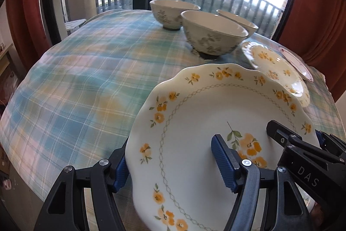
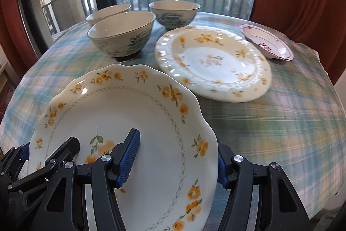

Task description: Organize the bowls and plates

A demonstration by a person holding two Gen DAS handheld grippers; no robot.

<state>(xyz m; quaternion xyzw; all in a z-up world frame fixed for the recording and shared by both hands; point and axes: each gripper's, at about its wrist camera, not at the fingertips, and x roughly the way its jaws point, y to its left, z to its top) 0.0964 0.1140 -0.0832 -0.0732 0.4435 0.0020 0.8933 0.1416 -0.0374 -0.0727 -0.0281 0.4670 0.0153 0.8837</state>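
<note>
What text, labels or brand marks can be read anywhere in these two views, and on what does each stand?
"DAS": pale letters on the black body of the right gripper, seen in the left wrist view.
No other writing shows: the held plate, the ribbed plate and the bowls carry only patterns.

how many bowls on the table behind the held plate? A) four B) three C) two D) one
B: the right wrist view shows three patterned bowls, a near bowl, a far-left bowl and a far-right bowl, all beyond the held plate.
</note>
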